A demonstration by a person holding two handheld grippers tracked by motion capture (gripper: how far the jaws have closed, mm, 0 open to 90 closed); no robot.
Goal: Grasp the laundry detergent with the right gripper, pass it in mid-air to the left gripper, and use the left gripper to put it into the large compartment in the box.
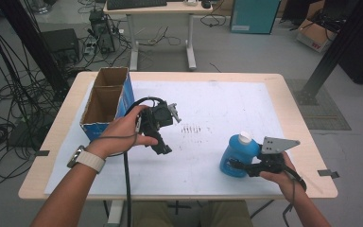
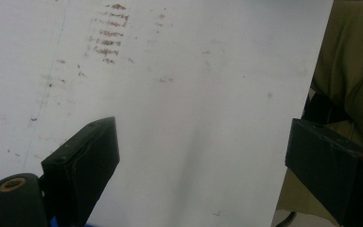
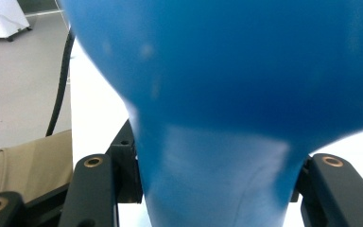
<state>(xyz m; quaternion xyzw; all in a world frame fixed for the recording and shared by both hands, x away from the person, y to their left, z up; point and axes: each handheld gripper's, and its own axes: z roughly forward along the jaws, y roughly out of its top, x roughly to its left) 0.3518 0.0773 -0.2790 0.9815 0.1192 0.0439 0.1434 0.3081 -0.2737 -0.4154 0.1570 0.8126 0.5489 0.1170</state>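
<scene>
Right tongs (image 1: 238, 165) clamp blue bottle (image 1: 236, 155); left tongs (image 1: 163, 147) gape empty.

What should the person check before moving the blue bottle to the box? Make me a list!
1. Right gripper shut on the blue plastic bottle with a white cap: ok, jaws squeeze its sides.
2. Bottle upright: ok.
3. Cap on the bottle: ok; whether it is tight, cannot tell.
4. Open brown cardboard box with blue sides has room: ok, both compartments look empty.
5. Left gripper out of the way: not ok, it hangs open between bottle and box.
6. White sheet along the path is bare: ok.
</scene>
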